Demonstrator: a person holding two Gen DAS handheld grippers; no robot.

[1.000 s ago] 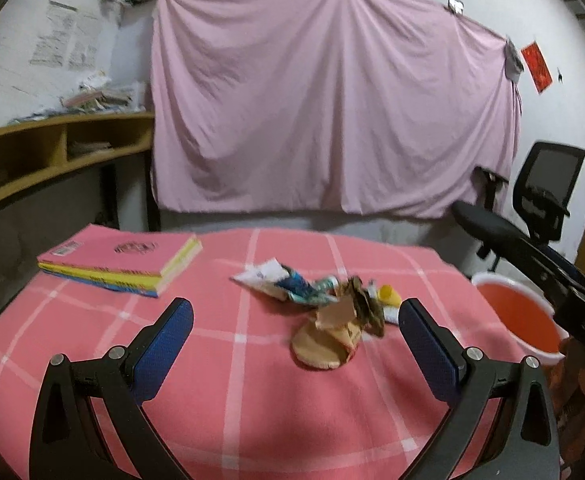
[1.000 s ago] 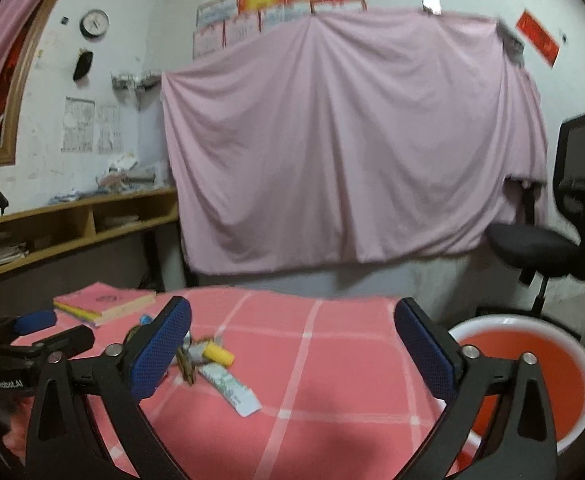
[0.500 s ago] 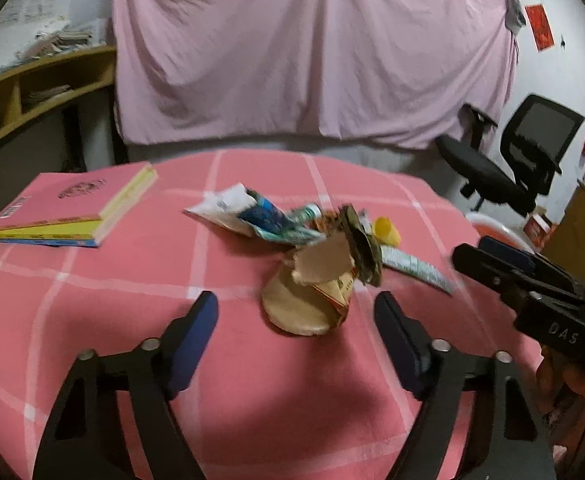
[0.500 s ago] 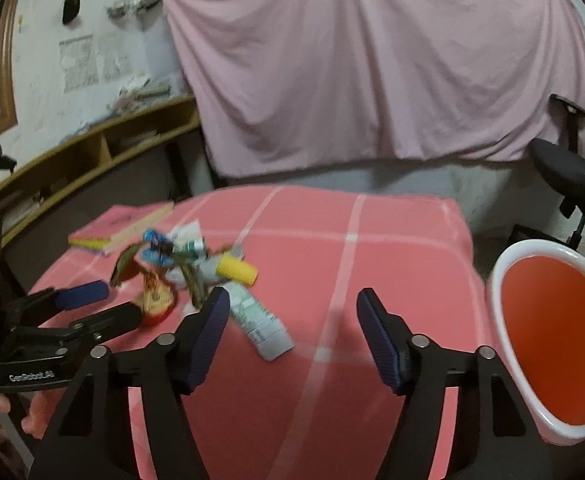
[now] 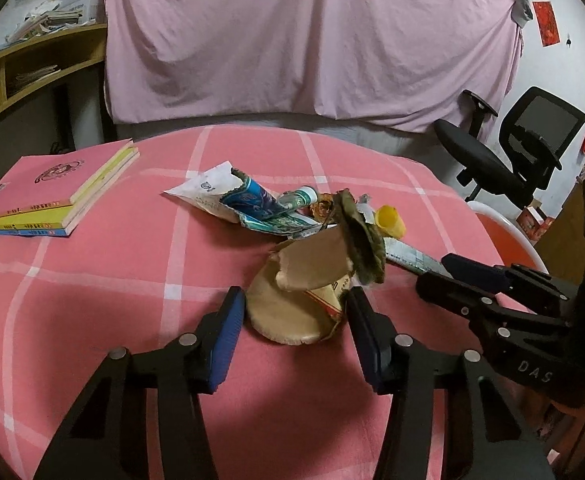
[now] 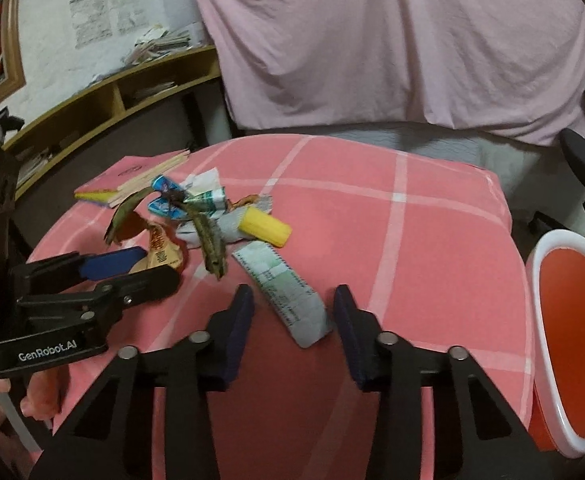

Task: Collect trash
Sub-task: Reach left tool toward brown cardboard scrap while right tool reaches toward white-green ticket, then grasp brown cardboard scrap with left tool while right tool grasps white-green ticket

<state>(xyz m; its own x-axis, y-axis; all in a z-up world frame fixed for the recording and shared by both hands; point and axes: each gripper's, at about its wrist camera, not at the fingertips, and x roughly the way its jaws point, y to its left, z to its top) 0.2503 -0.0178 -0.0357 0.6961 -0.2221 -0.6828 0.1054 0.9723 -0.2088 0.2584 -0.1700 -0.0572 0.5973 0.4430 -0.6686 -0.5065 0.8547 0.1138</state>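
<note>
Far left on the pink checked tablecloth (image 5: 92, 312) I've got a stack of books (image 5: 48, 196), pink cover on top, well apart from the trash. Moving right: torn white-and-blue wrapper (image 5: 232, 196) at the back of the pile, green-white packet (image 5: 298, 200) just beside it.

My left gripper (image 5: 294, 312) is down at the cloth w/ jaws closing, and the crumpled brown paper cup (image 5: 292, 304) sits between the blue pads. Pads look just beside the cup on both sides, not pressing yet as far as I can tell. A dark withered leaf (image 5: 362, 248) leans on the cup's upper edge.

Right of that, yellow cap (image 5: 390, 222), then the flat green-white sachet (image 6: 288, 296) lying lengthwise toward me. My right gripper (image 6: 292, 316) straddles the sachet's near end, jaws closing too, sachet between them; a gap shows on the left side, the right pad is close to its edge, so no grip yet.

In the right wrist view the left gripper (image 6: 132, 268) pokes in from the left edge at the cup.

Far right, off the table: orange bucket (image 6: 572, 320) w/ white rim, office chair (image 5: 508, 152) behind it.
</note>
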